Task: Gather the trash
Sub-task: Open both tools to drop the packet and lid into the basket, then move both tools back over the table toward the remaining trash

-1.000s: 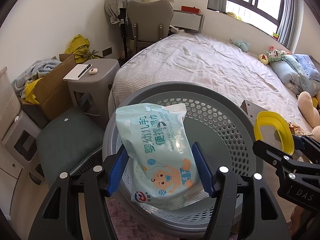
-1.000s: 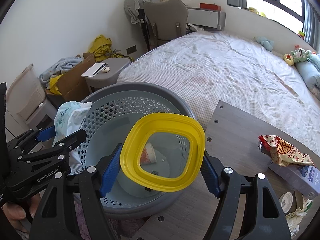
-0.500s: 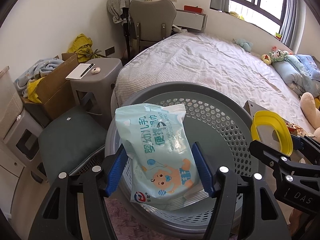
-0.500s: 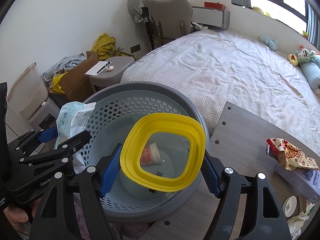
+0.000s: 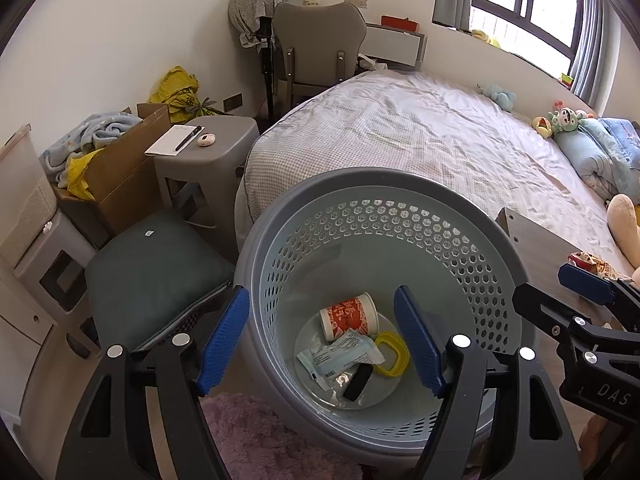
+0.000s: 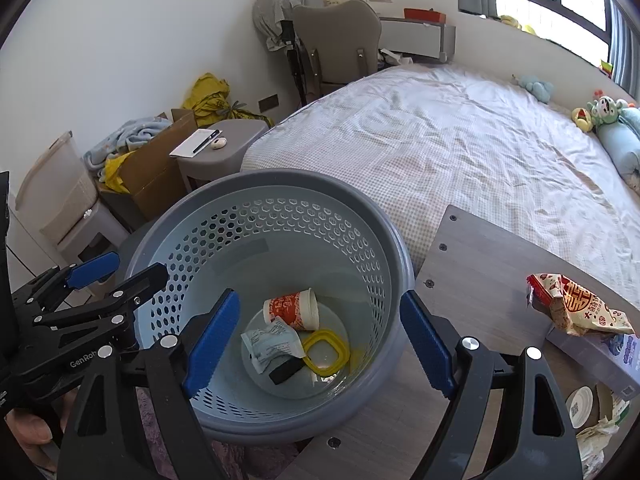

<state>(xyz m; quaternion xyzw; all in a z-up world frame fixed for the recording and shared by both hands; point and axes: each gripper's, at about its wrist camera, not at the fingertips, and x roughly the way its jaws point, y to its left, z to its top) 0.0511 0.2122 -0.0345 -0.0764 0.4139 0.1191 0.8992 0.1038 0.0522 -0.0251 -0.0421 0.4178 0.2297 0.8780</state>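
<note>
A grey perforated trash basket [image 5: 384,184] [image 6: 280,184] stands beside the bed. At its bottom lie a red-and-white paper cup [image 5: 349,316] [image 6: 291,309], the pale blue wipes pack [image 5: 340,358] [image 6: 272,346], the yellow ring lid [image 5: 392,354] [image 6: 325,350] and a small black object [image 5: 357,382] [image 6: 286,370]. My left gripper [image 5: 322,340] is open and empty above the basket's near rim. My right gripper [image 6: 318,342] is open and empty above the basket too. Each gripper shows in the other's view.
A wooden table [image 6: 492,264] right of the basket holds a red snack bag [image 6: 576,304], a box and more wrappers. A grey stool [image 5: 208,144], a cardboard box [image 5: 124,160], a dark cushion [image 5: 152,268], a chair [image 5: 320,48] and the bed [image 5: 440,140] surround it.
Both grippers have opened. The wipes pack and the yellow lid have dropped into the basket and now lie at its bottom.
</note>
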